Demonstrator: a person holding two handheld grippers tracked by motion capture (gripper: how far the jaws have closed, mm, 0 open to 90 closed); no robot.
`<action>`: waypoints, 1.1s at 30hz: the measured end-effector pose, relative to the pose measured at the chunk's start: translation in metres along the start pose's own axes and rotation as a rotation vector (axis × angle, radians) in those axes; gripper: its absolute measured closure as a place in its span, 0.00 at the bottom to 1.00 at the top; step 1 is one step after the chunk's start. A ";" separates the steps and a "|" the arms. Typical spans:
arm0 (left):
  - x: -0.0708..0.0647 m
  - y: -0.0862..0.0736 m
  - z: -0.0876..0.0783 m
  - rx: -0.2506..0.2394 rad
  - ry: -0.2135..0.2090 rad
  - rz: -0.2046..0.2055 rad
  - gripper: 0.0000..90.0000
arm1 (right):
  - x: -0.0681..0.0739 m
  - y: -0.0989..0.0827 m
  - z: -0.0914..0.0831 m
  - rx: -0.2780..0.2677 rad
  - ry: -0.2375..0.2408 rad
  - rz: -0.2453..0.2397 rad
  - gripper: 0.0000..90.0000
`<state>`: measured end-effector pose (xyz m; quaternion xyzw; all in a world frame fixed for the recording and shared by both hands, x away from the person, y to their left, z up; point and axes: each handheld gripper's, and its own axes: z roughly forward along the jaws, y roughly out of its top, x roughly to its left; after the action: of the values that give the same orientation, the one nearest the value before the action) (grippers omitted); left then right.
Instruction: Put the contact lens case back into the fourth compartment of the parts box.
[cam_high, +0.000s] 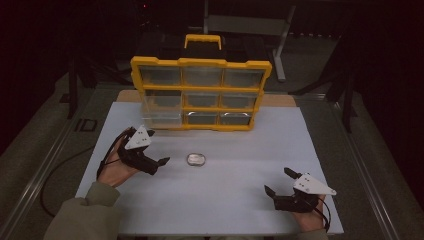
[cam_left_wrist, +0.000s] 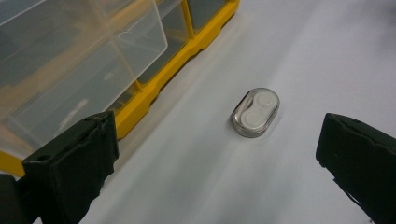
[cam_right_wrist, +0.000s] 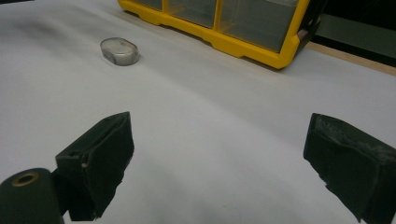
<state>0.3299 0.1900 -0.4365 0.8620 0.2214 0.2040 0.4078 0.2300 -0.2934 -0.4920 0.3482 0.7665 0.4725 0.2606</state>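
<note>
A small oval clear case (cam_high: 196, 159) with white inside lies flat on the white sheet, mid-table. My left gripper (cam_high: 155, 147) hovers just left of it, jaws wide open and empty. In the left gripper view the case (cam_left_wrist: 256, 112) sits ahead between the open jaws of that gripper (cam_left_wrist: 217, 154). My right gripper (cam_high: 277, 181) rests near the front right, open and empty, well away from the case. In the right gripper view, the right gripper (cam_right_wrist: 219, 135) points across bare sheet, with the case (cam_right_wrist: 119, 50) far off at the upper left.
A yellow organizer (cam_high: 200, 92) with clear drawers stands upright at the back of the white sheet (cam_high: 225, 205). Its lower left drawer (cam_high: 160, 117) is pulled out, close to my left gripper; the drawer (cam_left_wrist: 93, 56) looks empty. Dark floor surrounds the table.
</note>
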 end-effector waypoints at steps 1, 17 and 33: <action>0.000 0.000 0.001 0.001 -0.001 0.004 0.00 | 0.000 0.000 0.000 -0.001 0.001 0.001 0.09; 0.000 0.009 0.014 0.015 -0.018 0.027 0.00 | -0.001 0.000 -0.001 -0.003 -0.002 0.002 0.09; 0.003 0.012 0.024 0.045 -0.035 0.041 0.00 | -0.001 0.000 -0.001 -0.002 0.000 0.004 0.09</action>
<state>0.3475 0.1698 -0.4406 0.8788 0.2010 0.1921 0.3877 0.2297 -0.2942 -0.4914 0.3495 0.7654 0.4738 0.2598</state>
